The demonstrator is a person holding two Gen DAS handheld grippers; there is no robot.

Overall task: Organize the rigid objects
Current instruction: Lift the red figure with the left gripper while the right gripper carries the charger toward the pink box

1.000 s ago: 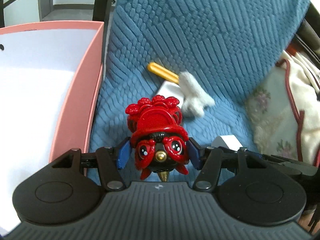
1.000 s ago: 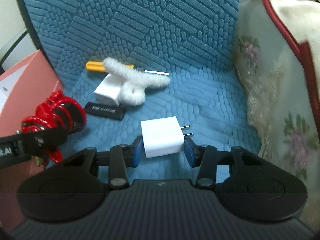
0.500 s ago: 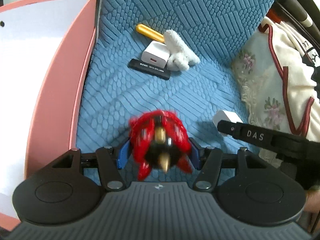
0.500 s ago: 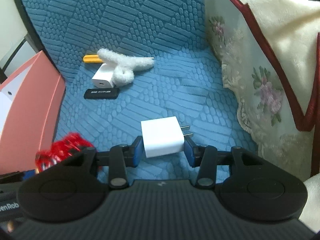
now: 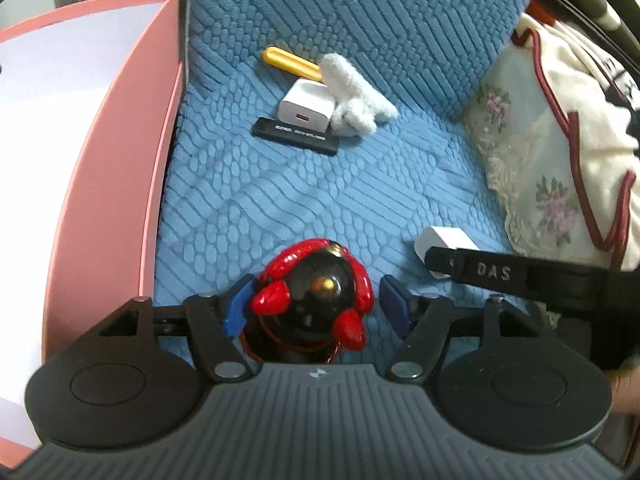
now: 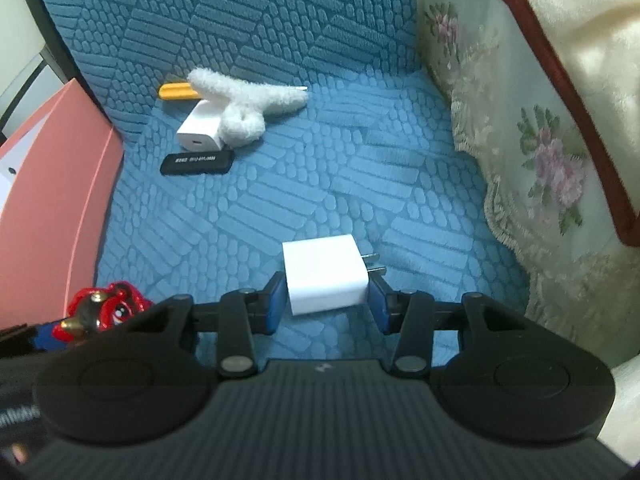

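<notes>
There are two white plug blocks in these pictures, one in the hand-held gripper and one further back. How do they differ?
The white charger in the right hand-held gripper is clamped between the blue pads, while the far white charger lies loose on the blue cushion. The held one shows two metal prongs; the far one shows a port. The far one touches a fluffy white thing; the held one touches nothing else. Both are small white blocks.

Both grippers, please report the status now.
Left gripper just opened, pads off red-and-black toy figure on blue textured cushion. Right gripper shut on white plug charger. Nothing blocking.
</notes>
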